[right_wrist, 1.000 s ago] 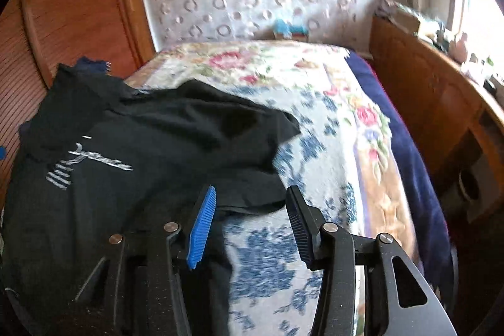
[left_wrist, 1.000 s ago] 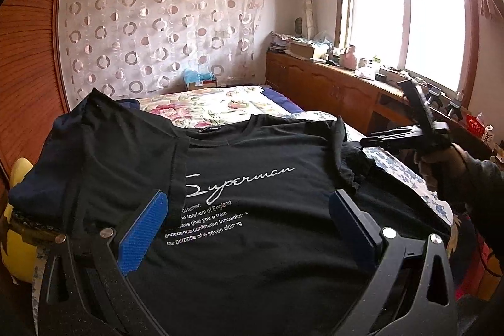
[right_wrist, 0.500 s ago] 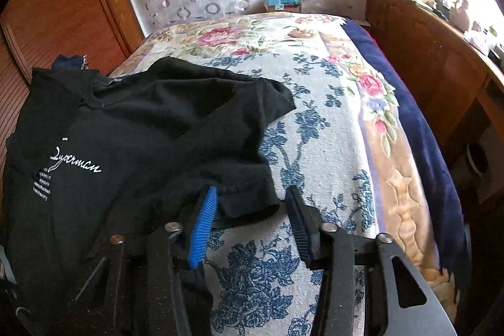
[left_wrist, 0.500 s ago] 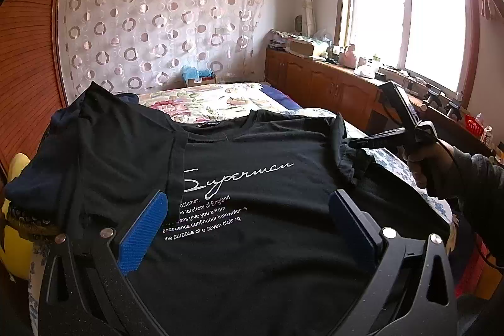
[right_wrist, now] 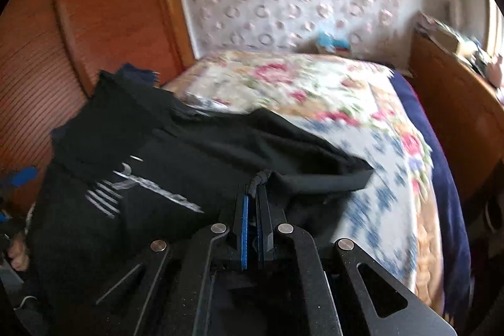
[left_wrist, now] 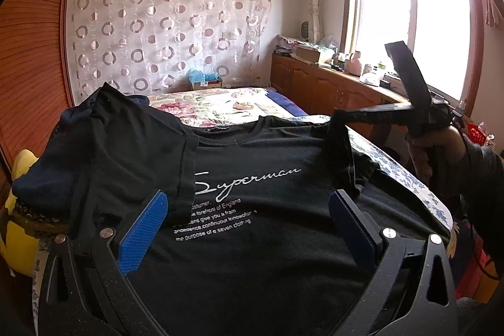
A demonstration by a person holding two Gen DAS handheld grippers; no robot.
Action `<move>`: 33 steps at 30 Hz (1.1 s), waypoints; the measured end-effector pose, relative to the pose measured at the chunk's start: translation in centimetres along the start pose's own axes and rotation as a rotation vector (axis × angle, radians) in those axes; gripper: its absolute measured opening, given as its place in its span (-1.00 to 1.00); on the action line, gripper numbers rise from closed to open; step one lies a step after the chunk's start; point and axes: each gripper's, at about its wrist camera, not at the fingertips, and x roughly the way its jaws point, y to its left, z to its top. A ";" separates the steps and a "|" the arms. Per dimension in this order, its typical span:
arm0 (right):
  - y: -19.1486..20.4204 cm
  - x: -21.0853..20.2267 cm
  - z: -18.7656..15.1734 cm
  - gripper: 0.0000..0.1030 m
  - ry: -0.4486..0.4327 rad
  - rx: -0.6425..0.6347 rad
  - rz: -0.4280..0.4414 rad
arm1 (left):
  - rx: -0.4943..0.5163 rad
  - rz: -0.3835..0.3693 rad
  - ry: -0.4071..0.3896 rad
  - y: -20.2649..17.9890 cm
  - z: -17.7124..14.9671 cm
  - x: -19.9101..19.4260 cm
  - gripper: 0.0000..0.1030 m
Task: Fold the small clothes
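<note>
Nearest the left camera, the left tool (left_wrist: 249, 219) hangs wide open over the lower chest of the black T-shirt (left_wrist: 252, 229), holding nothing, its blue pads (left_wrist: 143, 229) straddling the printed lettering (left_wrist: 245, 180). The shirt lies face up across the near end of the bed (right_wrist: 362, 128), one sleeve already folded in over the chest on the left. Further along, the right tool (right_wrist: 255, 194) is clamped tight on a small pinch at the other sleeve's (left_wrist: 341, 153) edge, which it holds lifted off the bedspread. The grip looks thin, so the cloth could slip free if pulled across quickly. With nothing pinning the body, dragging the sleeve may also tug the whole shirt sideways and wrinkle or undo the fold already laid. Beyond lie the floral cover, curtain (left_wrist: 170, 30) and window (left_wrist: 409, 27).
</note>
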 end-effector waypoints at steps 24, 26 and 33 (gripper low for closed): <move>4.9 2.5 -2.6 -0.19 0.121 -0.115 0.003 | -0.032 0.006 -0.005 1.0 0.0 -0.6 0.99; 5.3 3.1 -4.0 -0.20 0.155 -0.133 0.012 | -0.032 0.009 -0.004 0.9 0.2 -0.6 0.99; 6.3 4.7 -6.0 -0.35 0.214 -0.171 0.021 | -0.032 0.010 -0.004 0.9 0.2 -0.7 0.99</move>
